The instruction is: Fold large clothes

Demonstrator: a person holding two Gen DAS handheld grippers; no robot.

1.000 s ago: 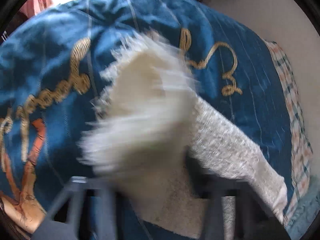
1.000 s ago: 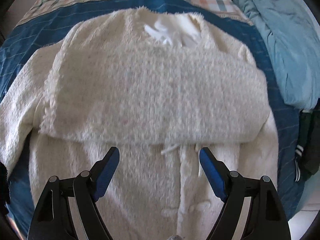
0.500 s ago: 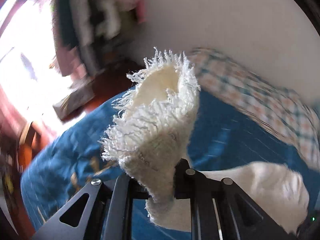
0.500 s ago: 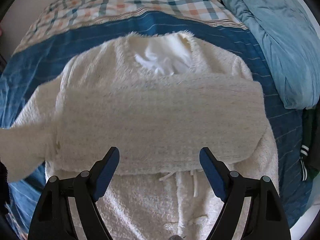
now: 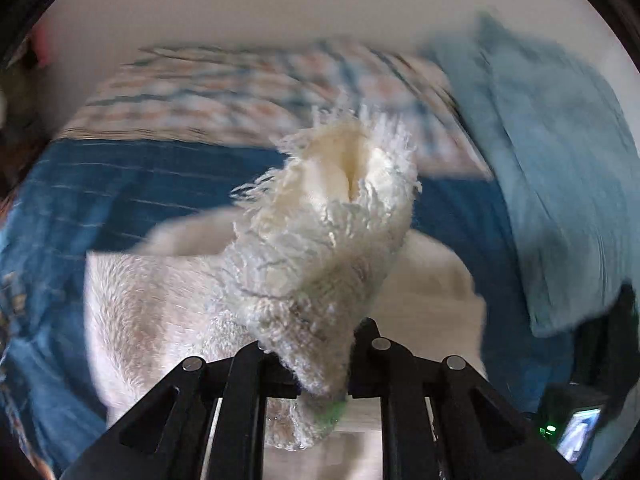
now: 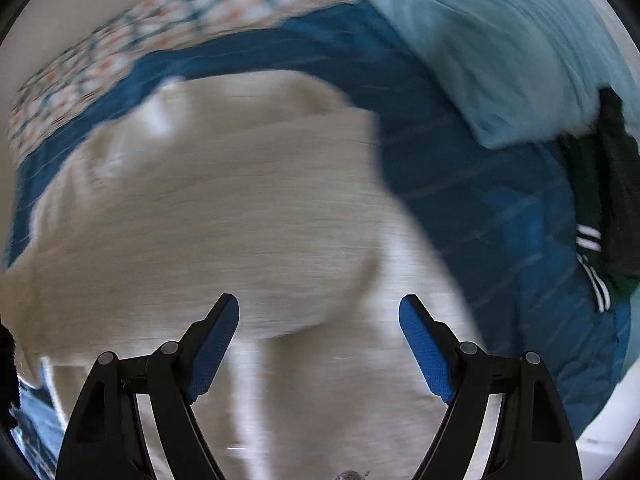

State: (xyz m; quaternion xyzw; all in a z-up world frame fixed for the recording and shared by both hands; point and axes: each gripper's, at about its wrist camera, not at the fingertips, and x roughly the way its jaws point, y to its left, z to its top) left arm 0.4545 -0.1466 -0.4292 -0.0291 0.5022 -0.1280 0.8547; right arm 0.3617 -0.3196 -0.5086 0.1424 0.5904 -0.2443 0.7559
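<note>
Clamping the fringed cuff (image 5: 340,216) of a cream, fuzzy knit cardigan (image 6: 224,208), the left hand-held gripper (image 5: 316,376) has its black jaws drawn in tight on the fabric, with the cuff standing up between them and its frayed opening facing the lens. Below and behind the raised cuff, the cardigan body lies spread on a dark blue striped bedspread (image 5: 132,188), its left edge bordered by bare blue cover. The right hand-held gripper (image 6: 320,344) hangs over the garment with its blue-padded fingers (image 6: 214,354) spread wide and nothing between them; whether the pads touch the knit cannot be determined owing to motion blur. In the right wrist view a folded band of the cardigan crosses the garment body, its right-hand edge ending short of the bedspread's open blue strip. That strip separates the garment from a light blue crumpled duvet (image 6: 500,52) at upper right and from a dark garment with white stripes (image 6: 600,240) at the right margin. A plaid checked sheet (image 6: 132,44) runs along the far side of the bed, apart from the cardigan's collar edge, with blue cover showing between. A plain pale wall (image 5: 280,8) rises beyond the bed. Both views are blurred, and fine detail of the garment's lower hem is not legible.
</note>
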